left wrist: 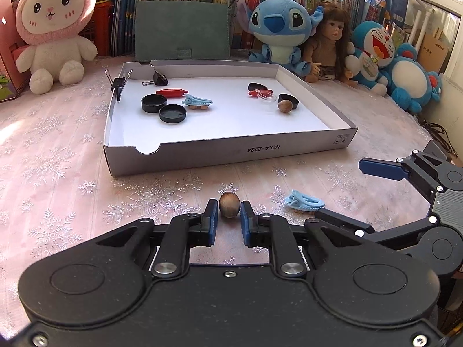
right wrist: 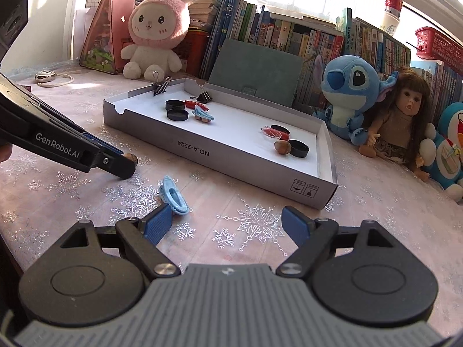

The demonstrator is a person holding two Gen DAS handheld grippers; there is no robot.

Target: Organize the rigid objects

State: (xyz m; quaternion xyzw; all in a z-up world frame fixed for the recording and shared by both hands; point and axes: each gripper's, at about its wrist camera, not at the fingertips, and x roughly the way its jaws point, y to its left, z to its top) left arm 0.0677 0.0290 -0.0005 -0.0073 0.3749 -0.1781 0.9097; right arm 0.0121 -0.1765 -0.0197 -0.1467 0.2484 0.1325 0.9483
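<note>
The left gripper sits low in the middle of the left wrist view, its blue pads narrowed to either side of a small brown wooden nut resting on the snowflake-patterned tablecloth. The pads look to be touching the nut's flanks, though I cannot tell whether they are truly pinching it yet. So the step in hand, as I judge it, is the pickup of this nut. The next move calls for a firm squeeze on a round, hard thing that could pop out sideways, then a lift over the near wall of the shallow grey cardboard tray in the centre of the frame, probably toward the matching nut lying at the tray's right side beside a black round cap.

The right gripper hangs at the bottom of its own view with its fingers spread wide and nothing between them. A light blue plastic hair clip lies on the cloth just off its left-hand fingertip, left of centre; that looks like its next target, with a twin clip already in the tray's upper left.

Printed upside down on the tray's near wall is "NO.A-2224". The left gripper's arm, at the left edge of the right wrist view, reads "GenRobot.AI".
</note>
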